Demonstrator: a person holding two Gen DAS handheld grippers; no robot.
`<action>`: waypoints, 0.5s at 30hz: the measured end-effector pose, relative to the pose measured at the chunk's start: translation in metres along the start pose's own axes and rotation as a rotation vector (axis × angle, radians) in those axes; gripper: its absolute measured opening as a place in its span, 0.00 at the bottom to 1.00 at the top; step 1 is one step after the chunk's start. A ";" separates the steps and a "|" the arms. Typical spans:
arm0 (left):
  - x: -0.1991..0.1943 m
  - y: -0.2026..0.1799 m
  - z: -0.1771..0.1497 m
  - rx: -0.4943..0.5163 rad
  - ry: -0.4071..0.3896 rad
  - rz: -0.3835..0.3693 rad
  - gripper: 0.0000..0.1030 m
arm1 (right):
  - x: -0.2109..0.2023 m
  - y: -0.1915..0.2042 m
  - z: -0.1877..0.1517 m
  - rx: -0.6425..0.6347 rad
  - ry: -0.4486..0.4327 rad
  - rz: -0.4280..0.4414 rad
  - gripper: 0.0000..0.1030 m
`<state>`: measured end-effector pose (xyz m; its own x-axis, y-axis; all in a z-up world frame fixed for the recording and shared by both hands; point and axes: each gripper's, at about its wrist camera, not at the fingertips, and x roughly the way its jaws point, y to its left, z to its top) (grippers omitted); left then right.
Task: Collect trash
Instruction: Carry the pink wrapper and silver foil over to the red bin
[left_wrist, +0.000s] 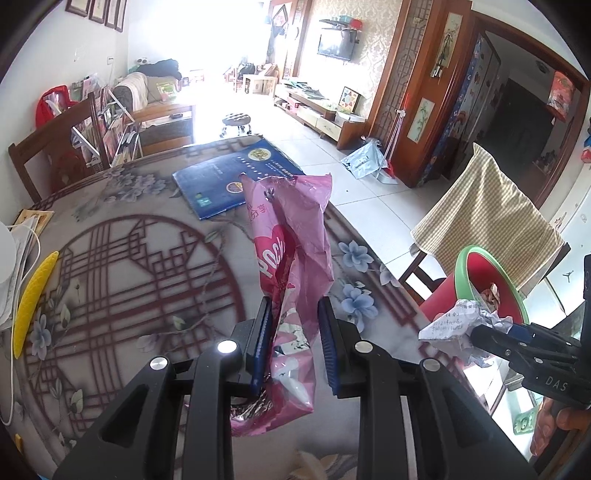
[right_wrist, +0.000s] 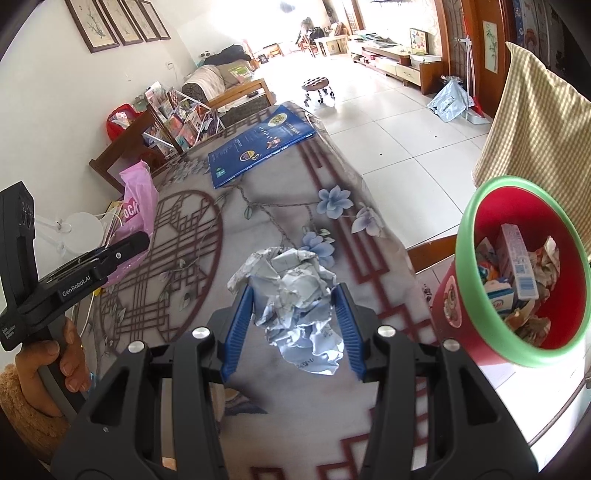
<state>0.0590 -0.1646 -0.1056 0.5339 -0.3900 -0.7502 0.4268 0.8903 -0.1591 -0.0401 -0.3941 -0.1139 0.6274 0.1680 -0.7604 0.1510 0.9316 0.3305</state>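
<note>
Trash is in hand on both sides but not yet binned. The left gripper has its blue pads pinching a crumpled pink foil snack wrapper, which stands up from the jaws above the table's patterned cloth with red lattice and blue flowers. The right gripper has its pads closed on a crumpled ball of white printed paper, lifted clear of the cloth. Both pieces hang over the table near its right edge, with the bin just beyond that edge.

The container is a round red plastic waste bin with a green rim, standing off the table's edge beside a chair draped in a checked beige cloth. It already holds a fair load: a small pink-and-white carton, a blue-and-white box and scraps of crumpled paper, so earlier items appear collected. There looks to be room on top.

What is left, as a judgement: carrying both pieces over the rim and letting them go. On the table, a long yellow textured object lies near the left edge by a pile of papers, and a flat blue printed booklet rests at the far end; whether either counts as trash cannot be told. No other loose litter shows on the cloth
</note>
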 end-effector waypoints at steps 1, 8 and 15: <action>0.002 -0.005 0.001 -0.001 0.000 0.005 0.22 | 0.000 -0.003 0.002 -0.003 0.000 0.004 0.43; 0.010 -0.033 0.008 -0.003 0.001 0.023 0.23 | -0.005 -0.028 0.016 -0.019 -0.007 0.030 0.43; 0.026 -0.081 0.014 0.023 0.031 -0.030 0.23 | -0.020 -0.074 0.026 0.015 -0.029 0.013 0.44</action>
<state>0.0489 -0.2500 -0.1035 0.4981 -0.4090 -0.7646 0.4590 0.8725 -0.1676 -0.0442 -0.4750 -0.1092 0.6509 0.1705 -0.7398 0.1540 0.9245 0.3486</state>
